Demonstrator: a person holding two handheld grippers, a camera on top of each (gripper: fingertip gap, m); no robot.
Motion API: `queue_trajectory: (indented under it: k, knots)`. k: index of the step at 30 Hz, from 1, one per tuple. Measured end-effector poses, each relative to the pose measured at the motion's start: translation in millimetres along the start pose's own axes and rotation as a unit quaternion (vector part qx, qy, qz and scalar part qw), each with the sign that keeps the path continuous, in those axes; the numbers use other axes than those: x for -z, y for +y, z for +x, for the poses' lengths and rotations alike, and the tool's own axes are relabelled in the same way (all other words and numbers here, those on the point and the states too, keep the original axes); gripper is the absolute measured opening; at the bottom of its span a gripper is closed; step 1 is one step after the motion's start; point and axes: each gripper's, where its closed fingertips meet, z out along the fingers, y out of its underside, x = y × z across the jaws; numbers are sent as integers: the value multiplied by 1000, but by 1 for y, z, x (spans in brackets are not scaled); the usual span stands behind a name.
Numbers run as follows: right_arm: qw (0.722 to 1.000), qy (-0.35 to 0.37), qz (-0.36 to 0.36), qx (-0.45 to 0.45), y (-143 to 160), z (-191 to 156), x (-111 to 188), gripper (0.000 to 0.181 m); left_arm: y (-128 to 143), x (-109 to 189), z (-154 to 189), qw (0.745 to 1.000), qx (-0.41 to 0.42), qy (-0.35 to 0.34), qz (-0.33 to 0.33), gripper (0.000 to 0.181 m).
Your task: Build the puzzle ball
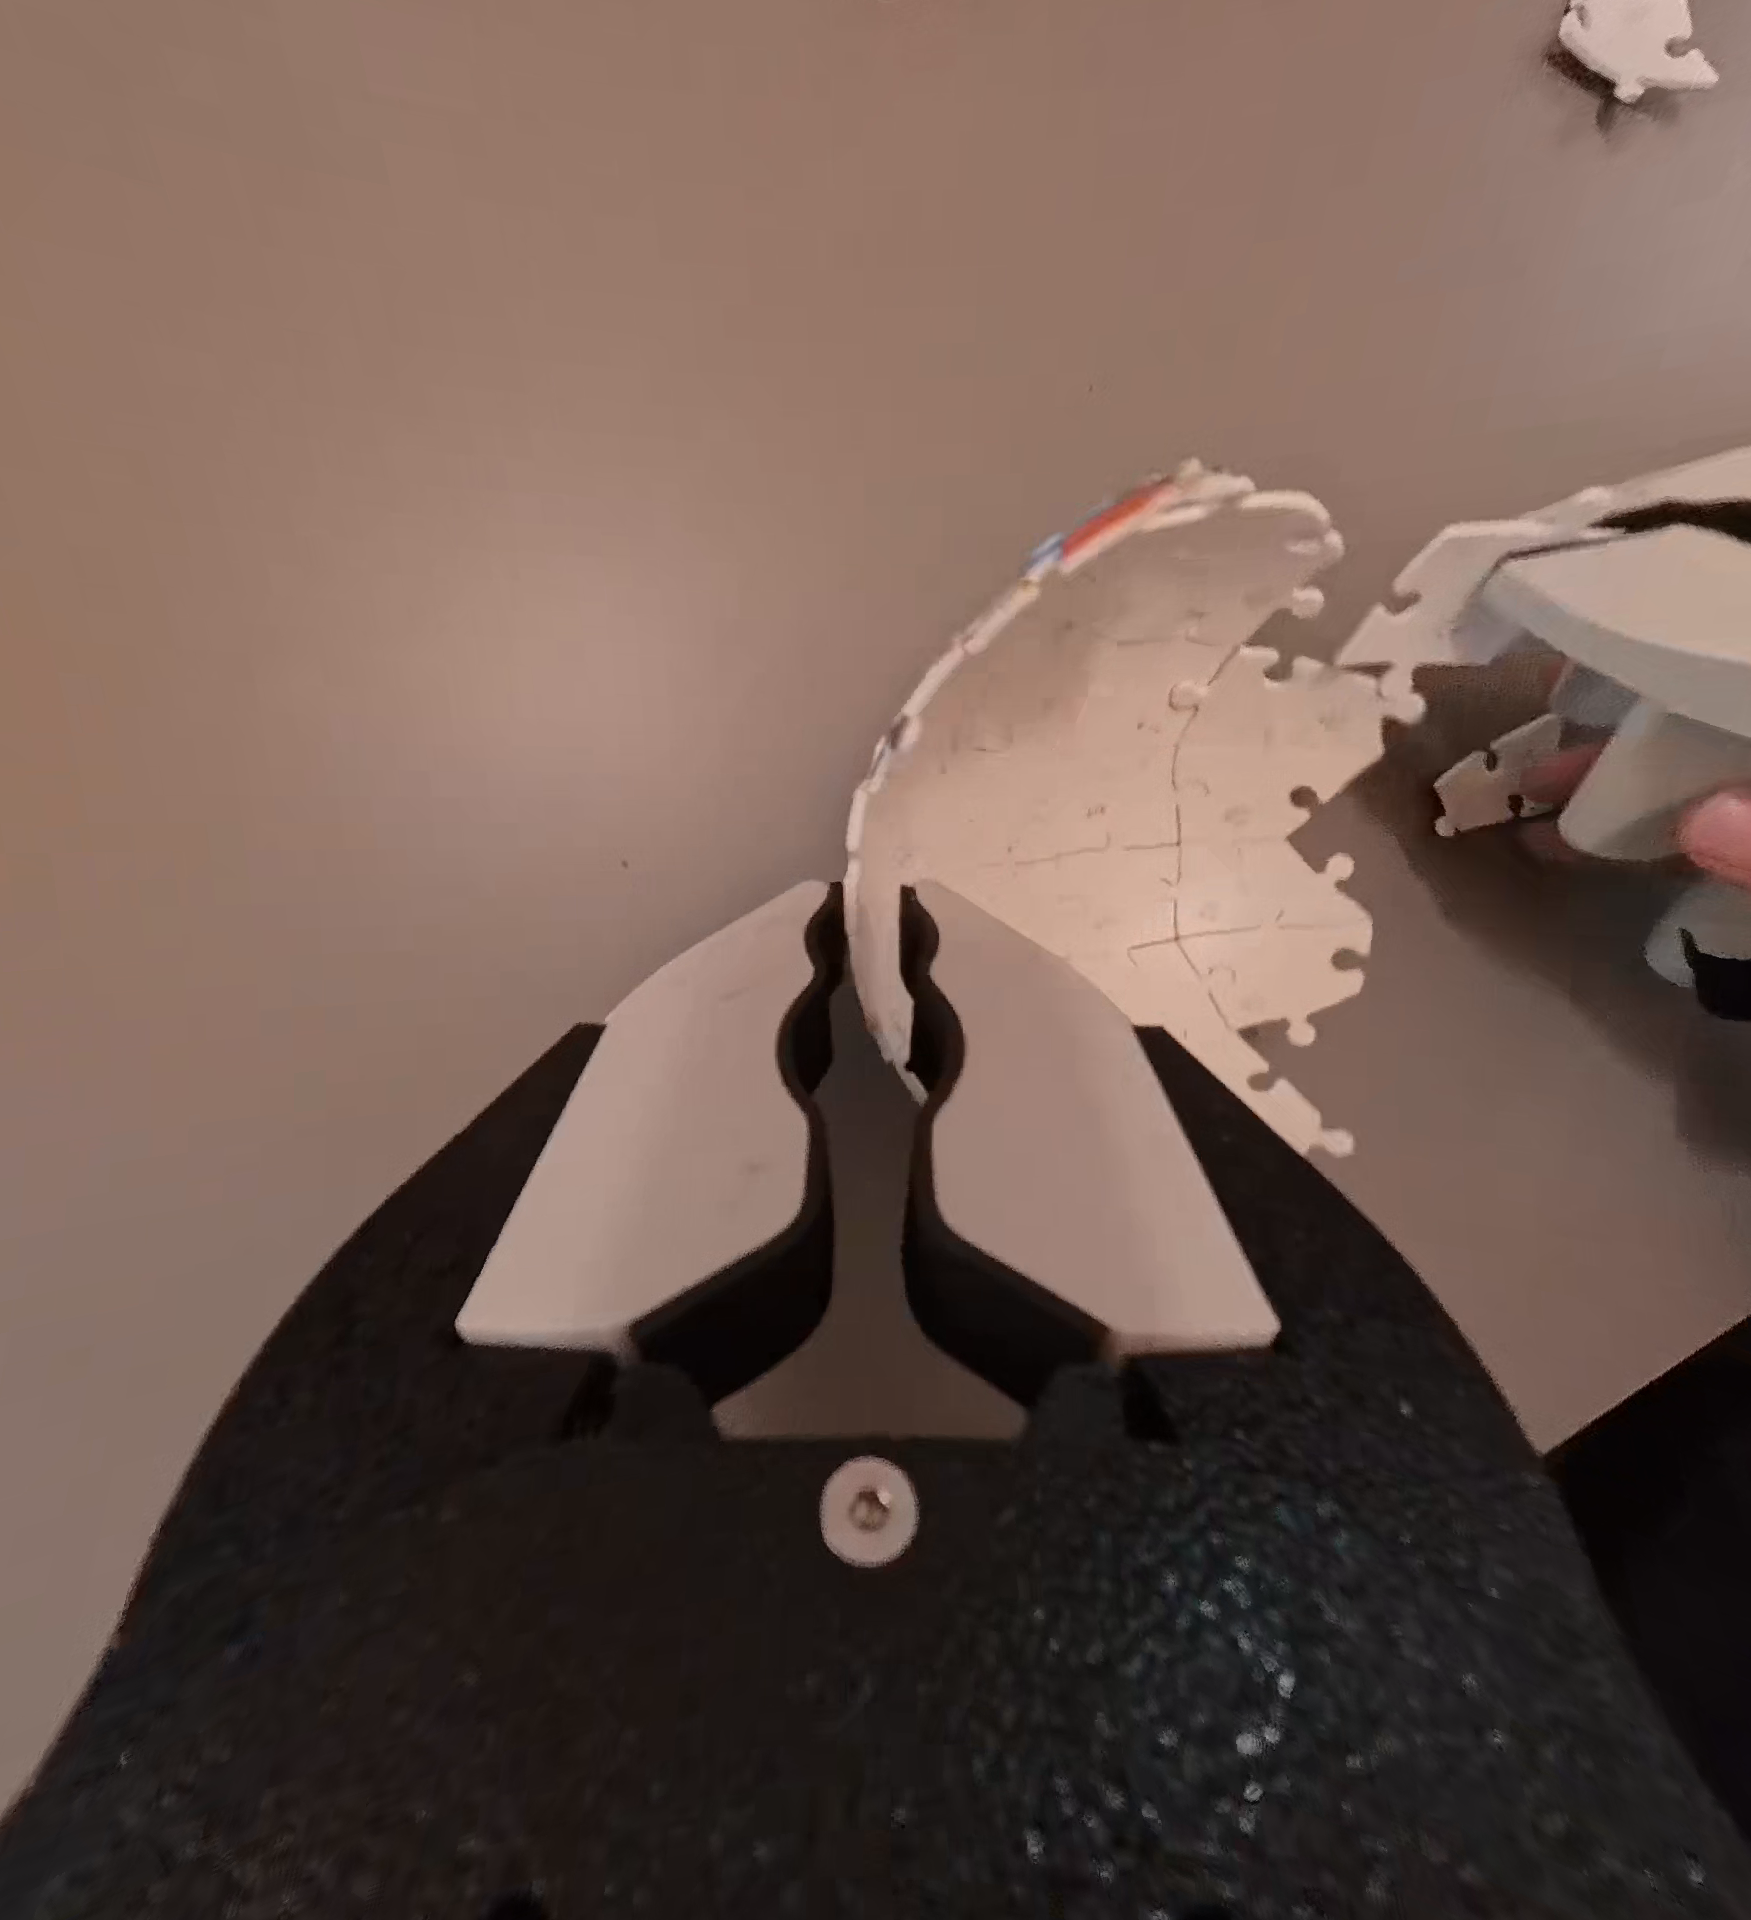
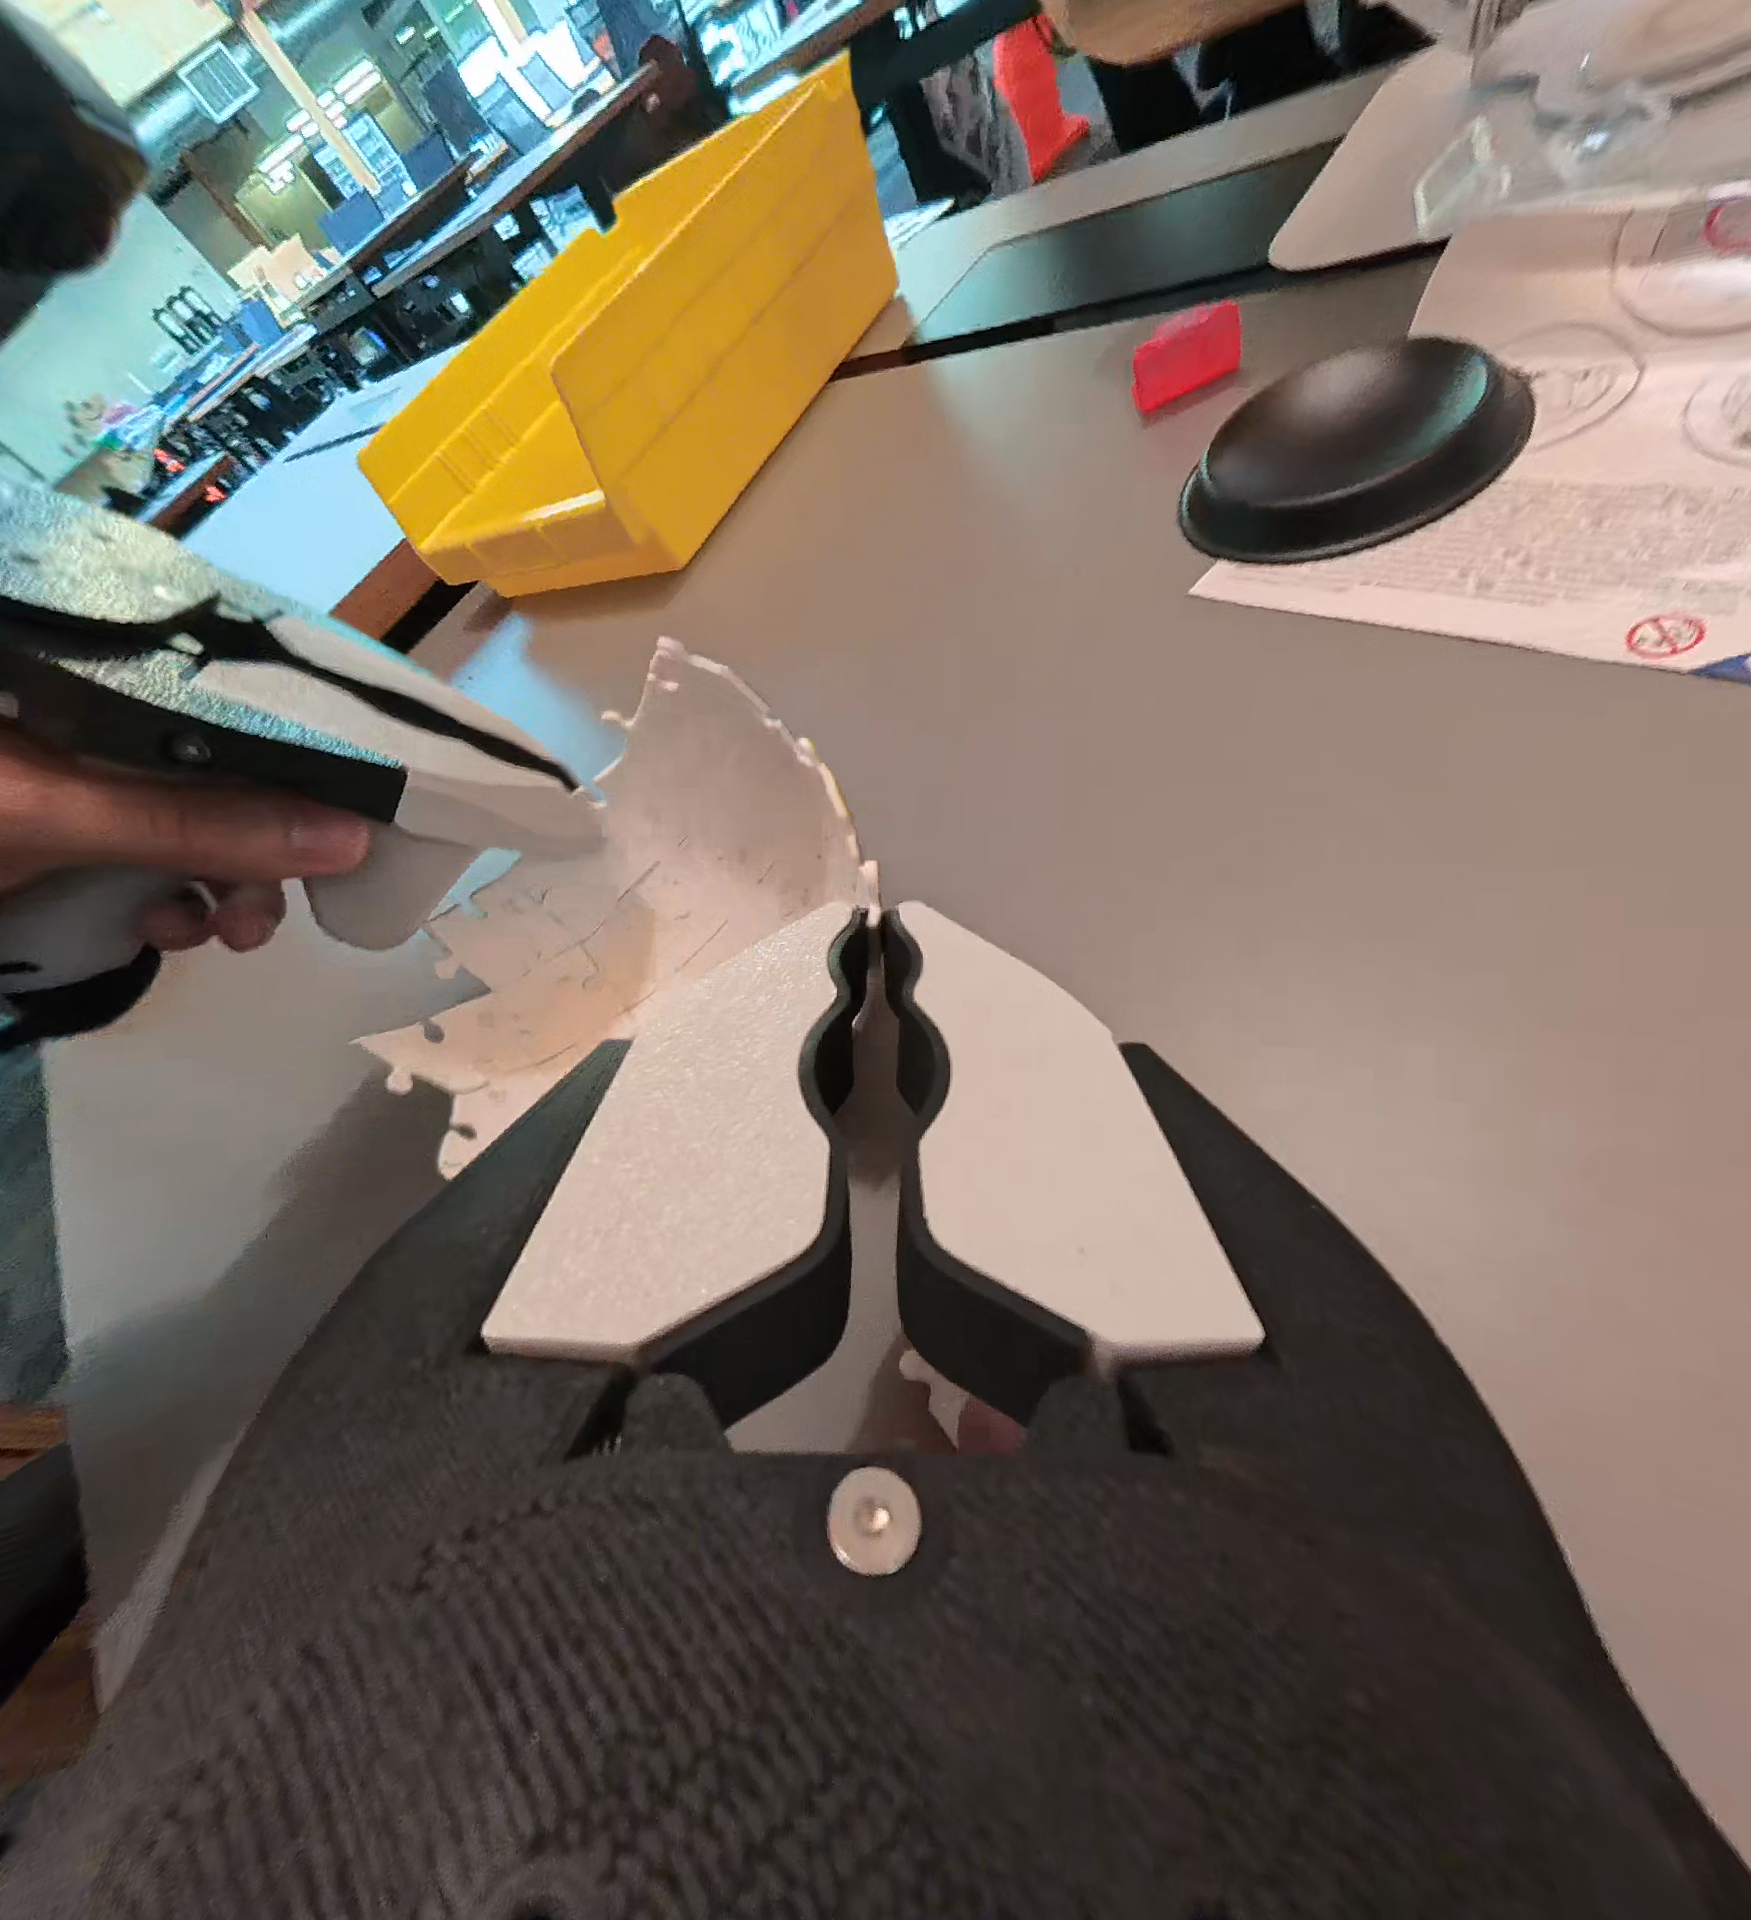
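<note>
Left tongs [image 1: 871, 904] pinch the rim of the curved puzzle shell [image 1: 1110, 790] above the grey tabletop [image 1: 435, 520]; right tongs [image 2: 873, 920] clench a white piece [image 1: 1422, 582] at its opposite edge

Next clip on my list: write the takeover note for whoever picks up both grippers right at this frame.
Left gripper: jaws shut on the rim of the curved white assembled puzzle shell.
Right gripper: jaws shut on a thin white edge beside the shell; whether it is the shell's rim or a separate piece is unclear.
Loose white puzzle pieces lie at the far side of the grey table.
Done: part of the ball's shell is joined.
Left: the ball is far from closed; fit the loose pieces.
</note>
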Motion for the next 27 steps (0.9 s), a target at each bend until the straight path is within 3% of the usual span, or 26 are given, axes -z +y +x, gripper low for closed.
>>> queue_trajectory:
  k: [4,10,18,23,27]
  knots:
    - [1000,-19,-4,15,0,-10,-8,2,12,5,9,999,22,36,21,26]
    - [998,-14,-16,65,-8,-10,-21,3,21,16,14,999,0,44,25,37]
    - [993,-54,-60,82,-7,-20,-43,3,-8,19,-7,996,-41,58,48,38]
    - [990,-62,-79,96,-9,-21,-46,3,-18,16,-26,991,-130,22,27,35]
    - [985,-67,-100,120,-10,-22,-49,3,-38,12,-21,974,-218,45,36,32]
